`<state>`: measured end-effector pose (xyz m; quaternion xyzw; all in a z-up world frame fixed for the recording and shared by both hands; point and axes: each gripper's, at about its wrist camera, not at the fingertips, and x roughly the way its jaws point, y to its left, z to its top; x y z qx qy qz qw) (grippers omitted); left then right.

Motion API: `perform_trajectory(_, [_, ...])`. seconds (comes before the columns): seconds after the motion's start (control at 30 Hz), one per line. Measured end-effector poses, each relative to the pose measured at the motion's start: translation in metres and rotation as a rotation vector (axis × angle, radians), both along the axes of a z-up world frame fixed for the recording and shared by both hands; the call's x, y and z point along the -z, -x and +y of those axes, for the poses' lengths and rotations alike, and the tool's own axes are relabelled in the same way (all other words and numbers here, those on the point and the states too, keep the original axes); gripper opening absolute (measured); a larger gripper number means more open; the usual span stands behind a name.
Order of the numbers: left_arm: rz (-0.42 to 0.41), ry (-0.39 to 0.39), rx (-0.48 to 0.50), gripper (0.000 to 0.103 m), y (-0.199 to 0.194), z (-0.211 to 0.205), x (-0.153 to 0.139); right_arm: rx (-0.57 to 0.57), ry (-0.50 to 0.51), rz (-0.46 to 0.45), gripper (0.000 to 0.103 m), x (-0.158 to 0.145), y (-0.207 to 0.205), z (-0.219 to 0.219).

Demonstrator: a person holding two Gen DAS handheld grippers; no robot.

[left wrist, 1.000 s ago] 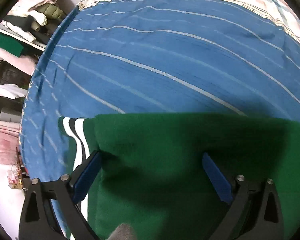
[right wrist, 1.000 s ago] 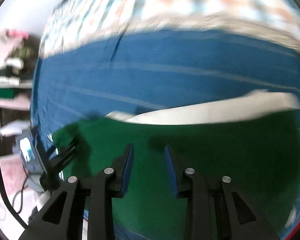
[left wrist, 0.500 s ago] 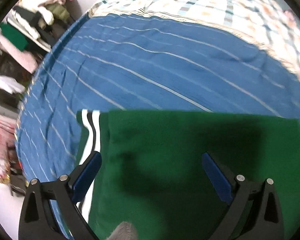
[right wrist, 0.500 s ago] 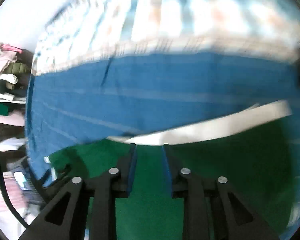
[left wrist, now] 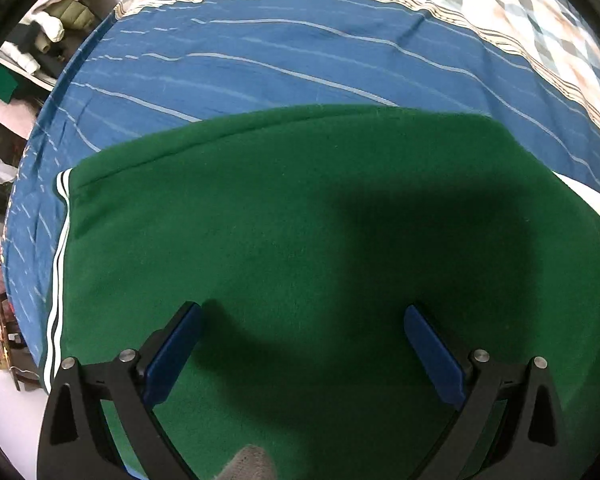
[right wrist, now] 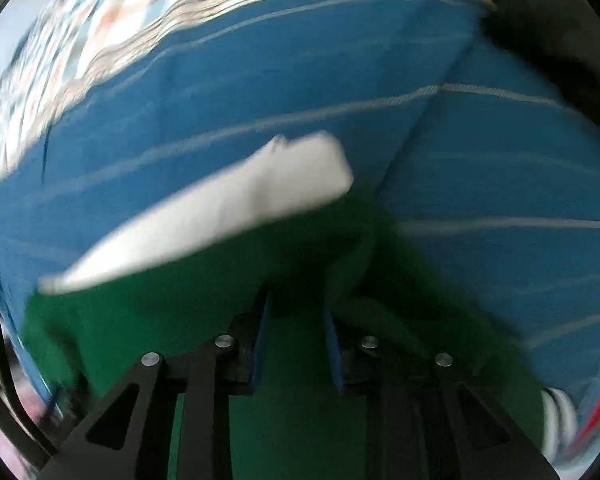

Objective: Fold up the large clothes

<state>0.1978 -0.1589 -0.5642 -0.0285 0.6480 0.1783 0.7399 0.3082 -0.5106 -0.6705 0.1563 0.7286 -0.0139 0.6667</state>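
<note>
Garment: a large green garment [left wrist: 300, 240] is shown lying on a bed, spread over a blue striped sheet [left wrist: 280, 60]; a checked quilt [left wrist: 520, 8] is seen beyond the sheet, toward the far side.

Trim: a white-and-dark striped band [left wrist: 60, 240] is visible along the garment's left edge in the left wrist view; a white part [right wrist: 220, 208], perhaps a sleeve or lining, is seen at the far edge in the right wrist view, blurred.

Left gripper [left wrist: 300, 320]: the jaws are held wide apart above the green cloth, and nothing is pinched between the blue pads.

Right gripper [right wrist: 296, 312]: the jaws are drawn narrow and have just been closing; green cloth lies between and beneath the pads, but because of blur and shadow it cannot be told whether a fold is actually pinched.

Fold state: the near top edge is seen as a doubled, rounded edge with a seam line, so at least one fold is judged to be made.

Work done: the garment is laid flat and partly squared.

Work left: the right-hand side, bunched near the bed's edge, is judged still to be folded in, and a final compact fold is not yet shown.

Surroundings: piled clothes [left wrist: 56, 20] are seen at the upper left, off the bed.
</note>
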Motion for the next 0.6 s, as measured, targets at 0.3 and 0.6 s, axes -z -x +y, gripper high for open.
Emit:
perform_trajectory(0.3, [0.009, -0.013, -0.009, 0.103, 0.002, 0.008, -0.015, -0.140, 0.055, -0.028, 0.028, -0.052, -0.007, 0.022])
perform_trajectory(0.6, [0.013, -0.075, -0.109, 0.103, -0.021, 0.078, -0.006, -0.310, -0.122, -0.048, 0.028, -0.059, -0.011, 0.135])
